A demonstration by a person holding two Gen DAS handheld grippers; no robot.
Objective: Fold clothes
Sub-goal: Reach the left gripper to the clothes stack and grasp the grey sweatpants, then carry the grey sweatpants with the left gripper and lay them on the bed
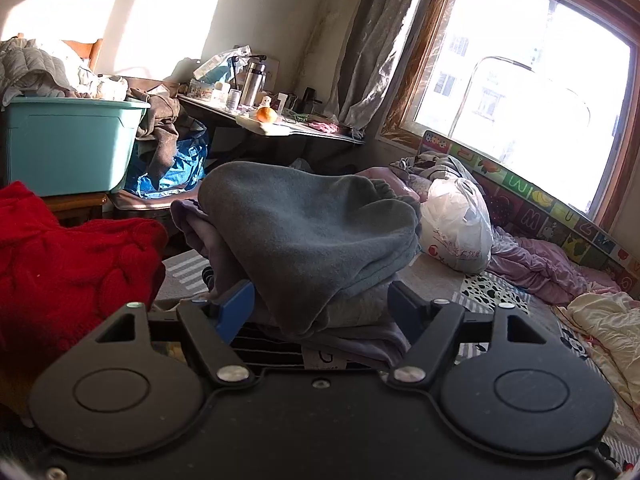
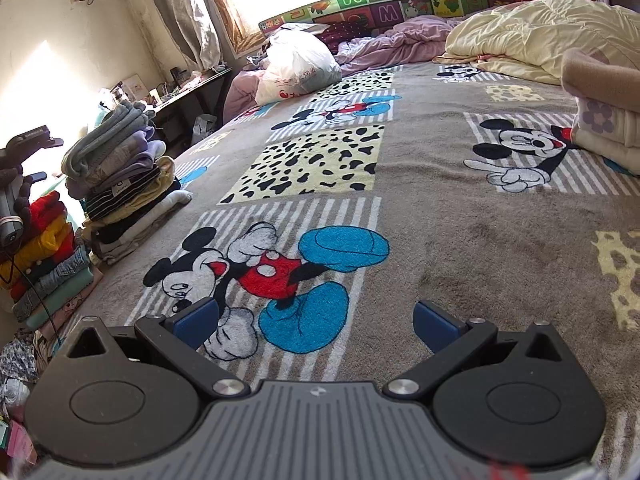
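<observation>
In the left wrist view a folded grey-green fleece garment lies on top of a stack of folded clothes. My left gripper is open, its blue pads either side of the garment's near edge, not clamped on it. In the right wrist view the same stack stands at the bed's left edge, with the grey-green garment on top. My right gripper is open and empty, low over the Mickey Mouse blanket.
A red knit pile is left of the stack; a second stack stands beside it. A teal bin, a cluttered table, a white plastic bag, a cream quilt and folded pale bedding surround the blanket.
</observation>
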